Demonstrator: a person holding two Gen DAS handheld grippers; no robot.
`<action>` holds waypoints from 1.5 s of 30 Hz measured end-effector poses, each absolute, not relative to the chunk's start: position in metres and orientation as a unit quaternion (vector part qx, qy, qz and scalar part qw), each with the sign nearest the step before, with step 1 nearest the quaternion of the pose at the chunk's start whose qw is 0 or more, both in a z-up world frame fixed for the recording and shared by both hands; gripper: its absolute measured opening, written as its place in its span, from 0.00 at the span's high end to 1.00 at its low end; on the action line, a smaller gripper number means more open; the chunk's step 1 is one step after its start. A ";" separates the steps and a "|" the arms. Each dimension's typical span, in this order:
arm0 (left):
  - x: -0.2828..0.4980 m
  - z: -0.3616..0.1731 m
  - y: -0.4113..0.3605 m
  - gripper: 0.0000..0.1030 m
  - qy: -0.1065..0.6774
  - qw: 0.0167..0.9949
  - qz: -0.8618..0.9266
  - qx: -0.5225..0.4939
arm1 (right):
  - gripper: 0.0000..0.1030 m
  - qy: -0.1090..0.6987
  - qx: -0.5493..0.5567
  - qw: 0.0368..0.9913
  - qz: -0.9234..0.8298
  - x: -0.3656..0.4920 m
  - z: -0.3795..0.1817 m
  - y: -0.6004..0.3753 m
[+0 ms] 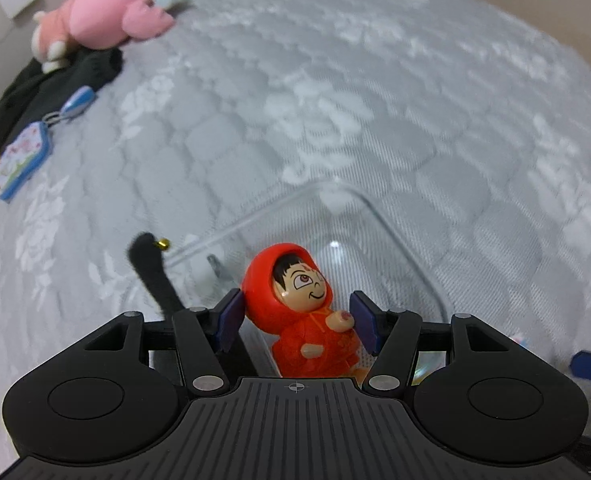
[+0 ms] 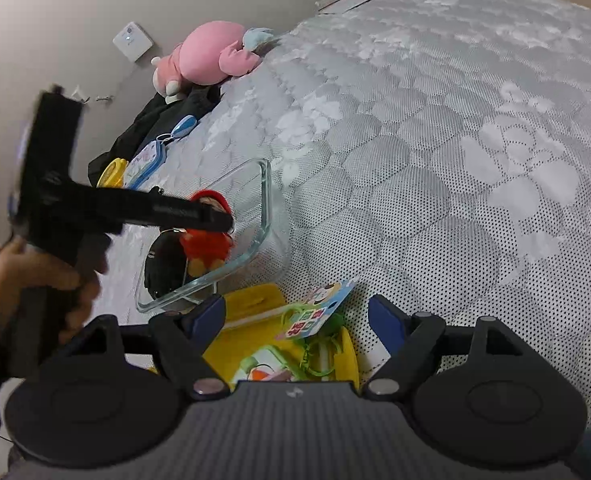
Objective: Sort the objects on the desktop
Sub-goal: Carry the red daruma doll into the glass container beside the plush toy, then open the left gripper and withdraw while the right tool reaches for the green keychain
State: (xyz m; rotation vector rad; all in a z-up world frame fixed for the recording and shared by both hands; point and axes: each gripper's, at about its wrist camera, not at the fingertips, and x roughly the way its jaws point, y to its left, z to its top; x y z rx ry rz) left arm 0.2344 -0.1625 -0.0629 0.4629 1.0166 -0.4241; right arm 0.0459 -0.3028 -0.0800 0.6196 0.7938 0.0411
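I have the left gripper pinching a small red-hooded figurine across its body, one blue pad at the back of the hood and shoulder, the other against its raised arm. It hangs just over the clear glass container, which sits on the grey quilted mattress. From the right wrist view the toy is at or just below the rim of the dish, next to a dark rounded object already inside. The figurine looks like hard moulded plastic, light and stiff, with a glossy surface that I judge could slip or swivel between flat pads, since the rounded head outweighs the narrow torso. The torso, where I hold it now, seems the best place to grip; the hood is too curved to hold well. A black cord with a gold bead trails off to the side and could catch on the glass edge. The glass is the fragile part, so I would not want the toy to fall hard into it. My right gripper is spread wide with nothing in it, hovering above a yellow lid and a colourful card tag lying just beside the dish.
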 end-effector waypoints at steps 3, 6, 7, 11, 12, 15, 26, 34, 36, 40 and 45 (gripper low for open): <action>0.230 -0.072 -0.165 0.40 0.479 0.824 -0.196 0.229 | 0.22 0.384 0.305 0.871 0.022 0.049 -0.083 -0.304; 0.228 -0.073 -0.164 0.42 0.476 0.825 -0.195 0.234 | 0.22 0.387 0.306 0.870 0.022 0.047 -0.085 -0.303; 0.228 -0.071 -0.163 0.42 0.477 0.825 -0.198 0.230 | 0.22 0.387 0.304 0.870 0.021 0.047 -0.085 -0.302; 0.226 -0.063 -0.159 0.42 0.468 0.830 -0.198 0.230 | 0.21 0.388 0.297 0.872 0.012 0.048 -0.085 -0.300; 0.225 -0.059 -0.156 0.42 0.465 0.833 -0.196 0.227 | 0.20 0.386 0.295 0.874 0.007 0.048 -0.085 -0.301; 0.218 -0.044 -0.142 0.42 0.463 0.843 -0.193 0.196 | 0.20 0.380 0.290 0.878 -0.008 0.047 -0.084 -0.301; 0.066 0.006 -0.071 0.28 0.493 0.848 -0.195 0.019 | 0.19 0.393 0.257 0.883 -0.015 0.045 -0.069 -0.289; -0.018 0.016 -0.055 0.18 0.489 0.840 -0.234 -0.008 | 0.18 0.461 0.143 0.875 0.031 0.067 -0.054 -0.248; -0.031 0.021 -0.053 0.15 0.482 0.843 -0.239 -0.004 | 0.18 0.477 0.114 0.870 0.042 0.072 -0.050 -0.238; -0.043 0.031 -0.045 0.13 0.467 0.850 -0.243 -0.014 | 0.18 0.507 0.056 0.858 0.062 0.084 -0.044 -0.218; -0.047 0.035 -0.038 0.12 0.459 0.855 -0.241 -0.021 | 0.21 0.530 -0.014 0.847 0.051 0.091 -0.067 -0.191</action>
